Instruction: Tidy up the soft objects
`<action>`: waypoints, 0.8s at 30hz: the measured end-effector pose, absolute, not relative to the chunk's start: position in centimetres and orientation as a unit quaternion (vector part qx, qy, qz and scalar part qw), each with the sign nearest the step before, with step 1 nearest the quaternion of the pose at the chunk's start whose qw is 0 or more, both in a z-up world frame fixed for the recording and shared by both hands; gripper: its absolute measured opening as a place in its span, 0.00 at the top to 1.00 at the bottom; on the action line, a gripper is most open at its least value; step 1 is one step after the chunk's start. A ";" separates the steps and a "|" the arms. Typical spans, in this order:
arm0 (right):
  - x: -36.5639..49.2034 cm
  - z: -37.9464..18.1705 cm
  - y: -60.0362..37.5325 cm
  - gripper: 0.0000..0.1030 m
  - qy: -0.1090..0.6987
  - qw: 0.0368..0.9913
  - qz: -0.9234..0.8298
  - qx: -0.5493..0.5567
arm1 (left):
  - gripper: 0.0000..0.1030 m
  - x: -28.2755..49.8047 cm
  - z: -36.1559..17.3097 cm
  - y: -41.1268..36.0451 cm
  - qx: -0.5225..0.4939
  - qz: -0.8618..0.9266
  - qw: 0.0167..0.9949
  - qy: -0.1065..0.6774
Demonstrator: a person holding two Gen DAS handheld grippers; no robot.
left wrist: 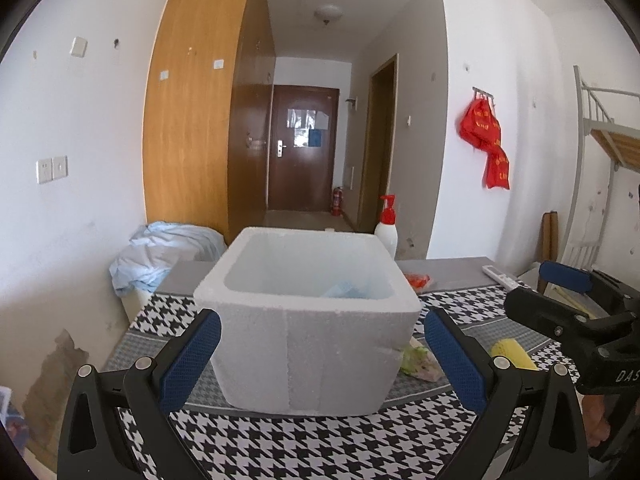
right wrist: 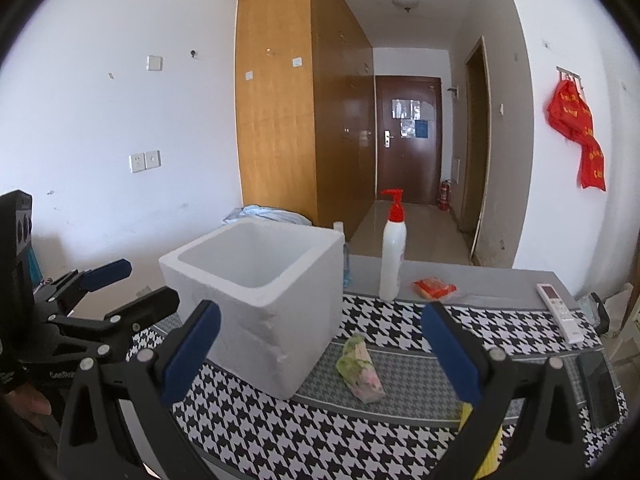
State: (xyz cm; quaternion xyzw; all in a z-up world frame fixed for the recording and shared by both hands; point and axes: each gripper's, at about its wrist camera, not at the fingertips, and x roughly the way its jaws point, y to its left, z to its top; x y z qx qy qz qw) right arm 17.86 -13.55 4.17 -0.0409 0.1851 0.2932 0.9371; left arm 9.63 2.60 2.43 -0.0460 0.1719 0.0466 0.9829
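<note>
Left wrist view: left gripper held with fingers wide apart, empty, facing the near wall of the white foam box. Right gripper likewise spread wide, nothing between its pads, aimed at the cloth right of the box.

Houndstooth tablecloth bare in front of the box; open room also right of the box out to the remote near the table's right edge. White pump bottle behind the box's right corner, orange packet further right of it.

Inside the box: something pale blue at the bottom, shape unclear.

Folded floral cloth on the tablecloth just right of the box. Yellow soft item right of that, half hidden behind a finger in both views. Dark flat object far right of the box, cut off.
</note>
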 end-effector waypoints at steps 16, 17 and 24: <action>17.6 2.2 -16.0 0.01 0.197 0.942 0.270 -0.031 | 0.01 9.5 0.9 1.1 -0.043 0.031 0.983 0.176; 17.5 2.2 -16.2 0.01 0.197 0.942 0.269 -0.030 | 0.01 9.5 0.8 1.0 -0.045 0.029 0.983 0.177; 17.0 2.0 -17.3 0.01 0.198 0.945 0.257 -0.026 | 0.01 9.6 0.6 0.0 -0.051 0.013 0.982 0.180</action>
